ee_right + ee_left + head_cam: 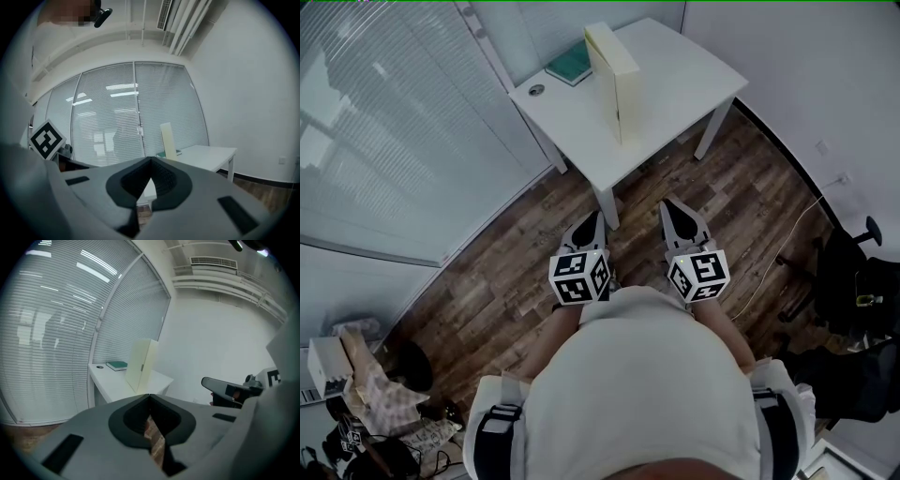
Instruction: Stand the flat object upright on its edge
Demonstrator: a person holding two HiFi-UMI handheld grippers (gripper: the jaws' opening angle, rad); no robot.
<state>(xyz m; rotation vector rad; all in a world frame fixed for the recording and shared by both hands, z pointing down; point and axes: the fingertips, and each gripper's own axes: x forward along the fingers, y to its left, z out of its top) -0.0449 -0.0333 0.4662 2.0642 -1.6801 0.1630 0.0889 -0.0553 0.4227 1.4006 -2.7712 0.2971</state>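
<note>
A flat cream box (615, 81) stands upright on its edge on the white table (675, 84); it also shows in the left gripper view (140, 364) and the right gripper view (168, 140). Both grippers hang over the wooden floor, short of the table's near edge and well apart from the box. My left gripper (590, 225) is shut, its tips meeting with nothing between them (149, 395). My right gripper (678, 216) is shut and empty too (151, 159).
A green book (570, 66) lies flat at the table's far left, with a small round dark thing (536, 90) near it. Window blinds (384, 131) run along the left. An office chair (853, 272) stands at the right; bags and clutter (366, 394) sit at the lower left.
</note>
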